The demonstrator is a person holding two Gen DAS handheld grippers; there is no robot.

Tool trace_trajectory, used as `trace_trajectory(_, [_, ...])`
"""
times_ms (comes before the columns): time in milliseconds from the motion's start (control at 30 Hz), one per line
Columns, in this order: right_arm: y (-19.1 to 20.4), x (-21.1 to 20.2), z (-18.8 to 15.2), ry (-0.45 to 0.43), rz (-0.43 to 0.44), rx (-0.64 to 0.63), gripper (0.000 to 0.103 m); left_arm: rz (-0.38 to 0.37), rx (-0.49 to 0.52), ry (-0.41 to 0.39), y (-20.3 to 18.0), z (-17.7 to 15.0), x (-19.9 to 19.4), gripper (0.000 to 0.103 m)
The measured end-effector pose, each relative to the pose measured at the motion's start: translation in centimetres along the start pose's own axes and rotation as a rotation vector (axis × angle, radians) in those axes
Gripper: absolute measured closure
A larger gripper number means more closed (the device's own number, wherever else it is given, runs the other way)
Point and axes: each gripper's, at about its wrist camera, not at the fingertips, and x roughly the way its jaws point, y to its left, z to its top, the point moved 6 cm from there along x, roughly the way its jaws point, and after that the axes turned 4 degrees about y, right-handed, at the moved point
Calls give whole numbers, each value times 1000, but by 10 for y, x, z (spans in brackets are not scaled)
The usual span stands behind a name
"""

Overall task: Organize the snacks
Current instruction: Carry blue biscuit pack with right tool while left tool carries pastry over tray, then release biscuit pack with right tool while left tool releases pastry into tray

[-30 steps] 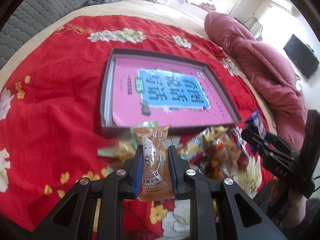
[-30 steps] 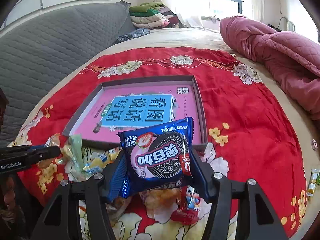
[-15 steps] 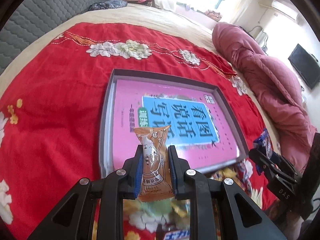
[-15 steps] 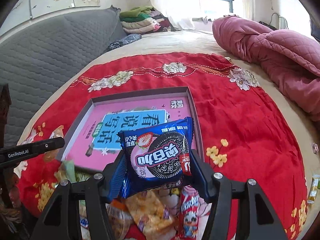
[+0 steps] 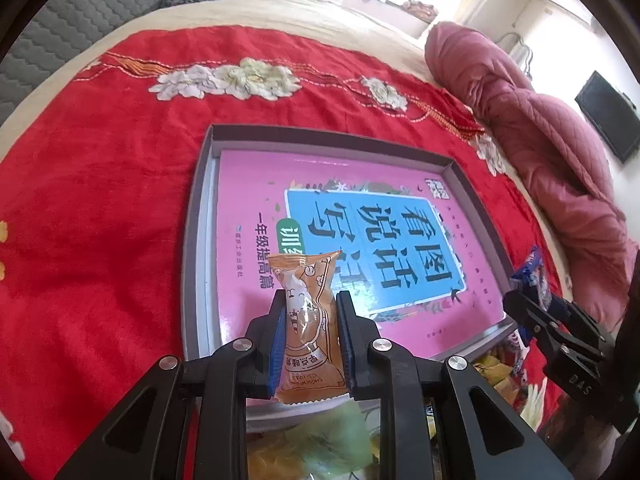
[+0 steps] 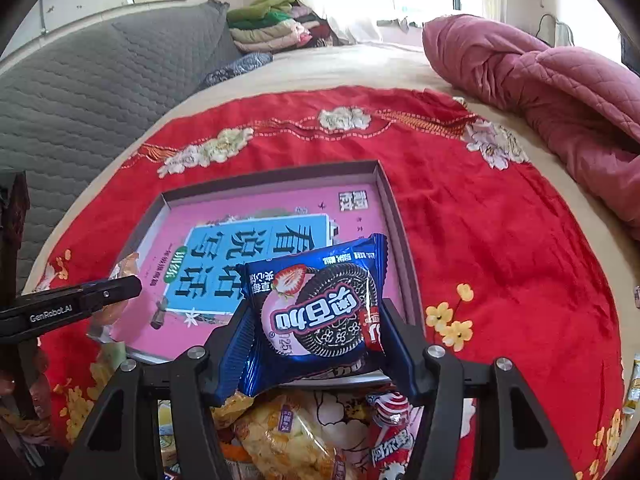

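Left gripper (image 5: 311, 322) clamping orange pack (image 5: 308, 320) upright, hovering over tray (image 5: 196, 216) near its 6 o'clock rim. Right gripper (image 6: 316, 332) squeezing blue cookie pack (image 6: 320, 308) flat-on, jaws about half spread, also above near rim, toward 5 o'clock corner. Tray holding only pink book (image 5: 320, 200) so far. Rest of snack pile (image 6: 288, 436) sitting on red cloth (image 5: 100, 200) just outside at 6. Probably best carrying both well past rim before releasing, dropping low, spacing packs apart: orange toward 9, blue toward 3. Avoiding grippers bumping.

Both wrist views angled down, close — share boxed pink book (image 5: 360, 240).
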Motion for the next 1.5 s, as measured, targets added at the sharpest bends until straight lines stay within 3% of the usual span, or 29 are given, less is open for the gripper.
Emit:
trace_trajectory(400, [-10, 35, -10, 88, -27, 54, 42, -8, 0, 38, 4, -3, 11, 79])
trace_trajectory(1033, [-10, 41, -12, 109, -65, 37, 34, -10, 4, 67, 2, -7, 21, 77])
trace_trajectory(1233, [-10, 41, -12, 106, -68, 32, 34, -25, 1, 59, 2, -6, 18, 61])
trace_trajectory(1500, [-10, 39, -11, 101, -66, 31, 32, -28, -12, 52, 3, -4, 12, 50])
